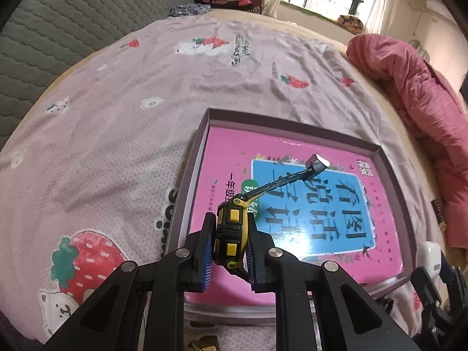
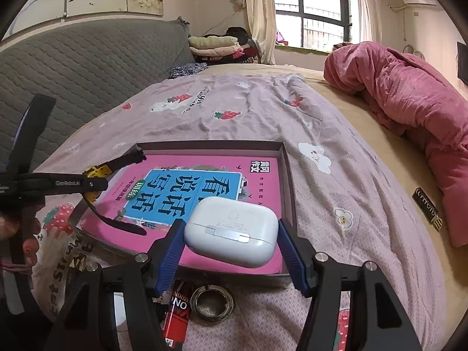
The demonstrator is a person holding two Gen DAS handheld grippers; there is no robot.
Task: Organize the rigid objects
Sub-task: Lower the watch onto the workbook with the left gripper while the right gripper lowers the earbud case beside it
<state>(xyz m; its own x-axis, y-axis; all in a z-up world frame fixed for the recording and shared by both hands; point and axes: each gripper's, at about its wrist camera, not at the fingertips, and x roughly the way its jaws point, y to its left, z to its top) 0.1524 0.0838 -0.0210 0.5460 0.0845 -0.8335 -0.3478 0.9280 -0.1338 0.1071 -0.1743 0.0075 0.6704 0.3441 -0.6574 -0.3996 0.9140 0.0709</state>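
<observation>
Both grippers hang over the shallow box (image 2: 288, 169) on the strawberry bedsheet (image 1: 117, 117), a pink book (image 1: 292, 204) lining its floor. Right gripper (image 2: 231, 231) holds the white earbud case (image 2: 234, 228) between wide jaws at the near edge. Left gripper (image 1: 229, 234) pinches a yellow-black tape measure (image 1: 231, 228), strap dangling. Lower each squarely onto the book before releasing, I'd judge.

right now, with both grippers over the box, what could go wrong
1. The left gripper pinches the yellow-black tool by its body only; its long arm sticks out and could catch the box wall or twist loose.
2. The white earbud case sits between the right gripper pads with no clear contact, so it may slip.
</observation>
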